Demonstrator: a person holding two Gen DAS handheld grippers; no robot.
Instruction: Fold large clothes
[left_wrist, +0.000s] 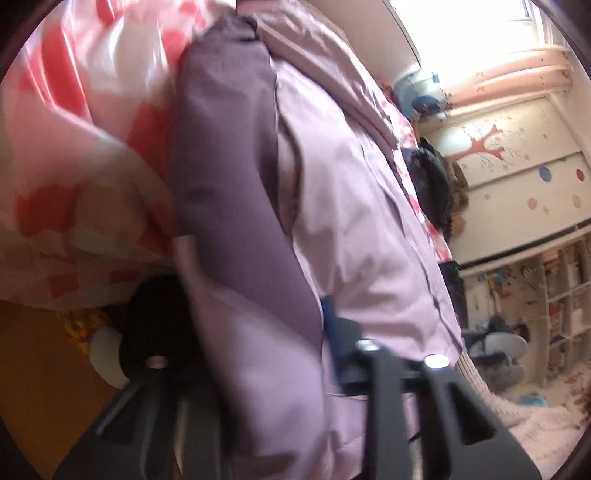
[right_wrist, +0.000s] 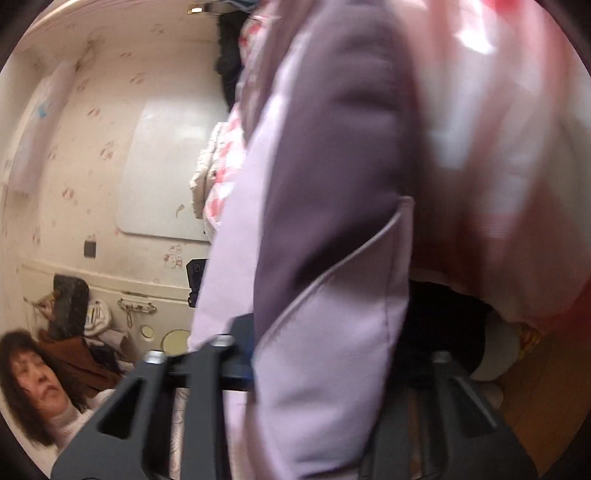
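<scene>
Your left gripper (left_wrist: 255, 354) is clamped narrow on the jacket (left_wrist: 332, 206), a lilac padded one with a darker purple lining (left_wrist: 225, 155), and the fabric bunches thick between its two black fingers (left_wrist: 373, 373). Your right gripper (right_wrist: 325, 354) is likewise closed down on the jacket (right_wrist: 332, 369), gripping an edge where the pale shell folds over the purple lining (right_wrist: 325, 184); cloth fills the gap between its fingers (right_wrist: 207, 365). The jacket hangs from both grippers and fills the middle of each view, blurred. Just behind the jacket, in the left wrist view, lies a pink quilt with red patches (left_wrist: 85, 155), and the same quilt (right_wrist: 498, 147) sits on the far side of the jacket in the right wrist view. Below the jacket, past the quilt's lower edge, you can see a strip of wooden floor (left_wrist: 40, 369). Beyond the jacket on its other side stands a white wardrobe with a red tree decal (left_wrist: 517, 155), with shelves (left_wrist: 561, 295) beneath it. In the right wrist view a papered wall (right_wrist: 96, 147) with a white board (right_wrist: 170, 173) stands well behind the jacket, and a person (right_wrist: 40, 387) shows low beside it.
</scene>
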